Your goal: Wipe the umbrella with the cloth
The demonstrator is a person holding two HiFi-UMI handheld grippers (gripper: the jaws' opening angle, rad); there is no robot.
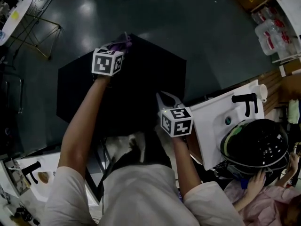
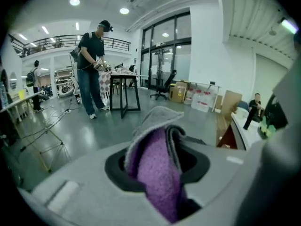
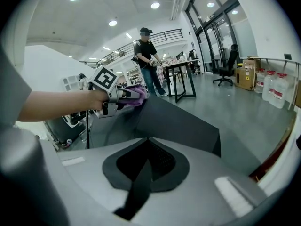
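The floor point(image 1: 197, 36) past the far edge of the umbrella point(image 1: 141, 84) is wide and open, so the left gripper point(image 1: 121, 43) has room ahead and to both sides. A thin metal stand point(image 1: 40, 29) is far off to the left. The right gripper point(image 1: 166, 98) has less room. A white sink top point(image 1: 216, 126) stands just beside it on the right, with a person's black helmet point(image 1: 256, 142) near that. Another white top point(image 1: 19, 168) sits near the umbrella's near left edge
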